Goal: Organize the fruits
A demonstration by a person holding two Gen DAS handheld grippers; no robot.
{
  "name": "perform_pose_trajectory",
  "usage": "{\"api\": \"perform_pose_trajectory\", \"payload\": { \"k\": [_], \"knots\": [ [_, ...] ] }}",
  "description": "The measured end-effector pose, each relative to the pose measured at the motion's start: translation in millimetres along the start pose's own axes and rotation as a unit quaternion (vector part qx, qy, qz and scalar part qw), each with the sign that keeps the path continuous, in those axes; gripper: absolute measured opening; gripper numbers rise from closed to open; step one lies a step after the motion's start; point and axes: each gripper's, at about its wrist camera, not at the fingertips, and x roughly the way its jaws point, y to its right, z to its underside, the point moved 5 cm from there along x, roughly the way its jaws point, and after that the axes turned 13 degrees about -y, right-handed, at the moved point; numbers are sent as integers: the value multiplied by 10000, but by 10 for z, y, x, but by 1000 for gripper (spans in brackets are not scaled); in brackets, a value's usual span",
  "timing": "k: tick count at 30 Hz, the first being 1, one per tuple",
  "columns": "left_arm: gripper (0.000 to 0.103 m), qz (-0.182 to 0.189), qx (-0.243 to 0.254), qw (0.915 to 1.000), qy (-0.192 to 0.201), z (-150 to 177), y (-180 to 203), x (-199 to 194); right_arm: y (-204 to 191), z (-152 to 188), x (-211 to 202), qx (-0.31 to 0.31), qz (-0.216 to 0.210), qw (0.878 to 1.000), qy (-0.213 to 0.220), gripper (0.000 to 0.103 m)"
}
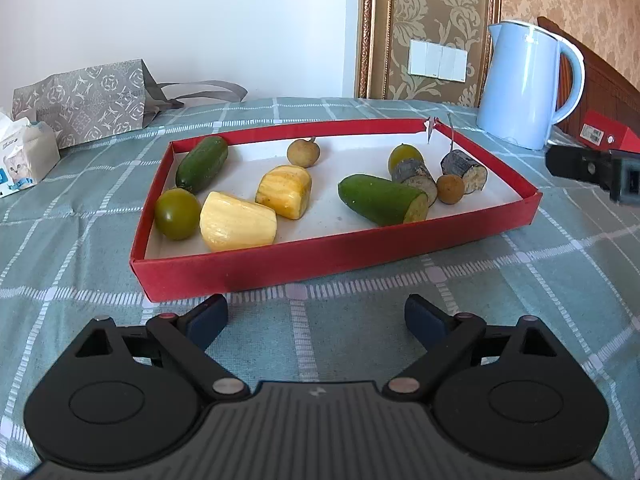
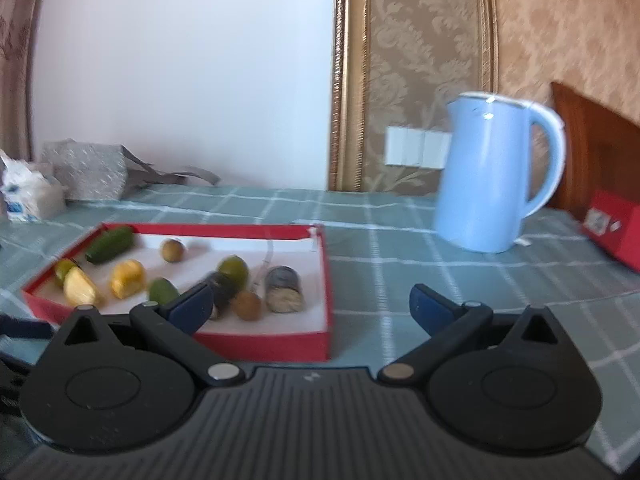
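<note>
A shallow red tray (image 1: 280,264) with a white floor sits on the checked cloth. It holds two green cucumber pieces (image 1: 202,164) (image 1: 382,200), two yellow chunks (image 1: 236,222) (image 1: 285,191), two green round fruits (image 1: 177,213) (image 1: 405,156), two small brown fruits (image 1: 303,153) (image 1: 450,189) and two dark cut pieces (image 1: 464,170). My left gripper (image 1: 316,316) is open and empty, just in front of the tray's near wall. My right gripper (image 2: 312,304) is open and empty at the tray's right near corner (image 2: 320,344); it also shows in the left wrist view (image 1: 596,170).
A light blue kettle (image 1: 524,84) stands behind the tray's right end. A red box (image 1: 604,134) lies at the far right. A grey patterned bag (image 1: 88,100) and a tissue pack (image 1: 24,152) lie at the back left. A wall stands behind the table.
</note>
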Motion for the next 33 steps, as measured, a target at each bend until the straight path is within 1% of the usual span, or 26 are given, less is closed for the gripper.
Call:
{"api": "perform_pose_trajectory", "payload": {
  "k": [2, 8, 13, 17, 19, 23, 26, 33],
  "knots": [
    [97, -12, 16, 10000, -7, 2, 3, -1, 2, 56, -32, -5, 115, 9998, 143, 103],
    [97, -67, 76, 9999, -36, 3, 27, 9, -85, 256, -39, -291, 89, 9995, 73, 103],
    [97, -83, 76, 9999, -39, 3, 30, 11, -134, 290, -28, -402, 75, 9991, 91, 103],
    [101, -50, 119, 9999, -63, -1, 40, 17, -214, 328, 18, -628, 120, 9980, 31, 103],
    [101, -53, 97, 9999, -22, 3, 30, 1, -253, 342, 34, -722, 91, 9973, -28, 103],
    [101, -288, 78, 9994, 199, -5, 14, -74, -265, 347, 14, -728, 54, 9973, 25, 103],
    [101, -345, 112, 9989, 280, -6, 38, -120, -267, 348, 3, -714, 29, 9974, 46, 103],
    [101, -189, 94, 9993, 294, -6, 95, -170, -299, 350, -5, -775, 21, 9970, 65, 103]
  ]
}}
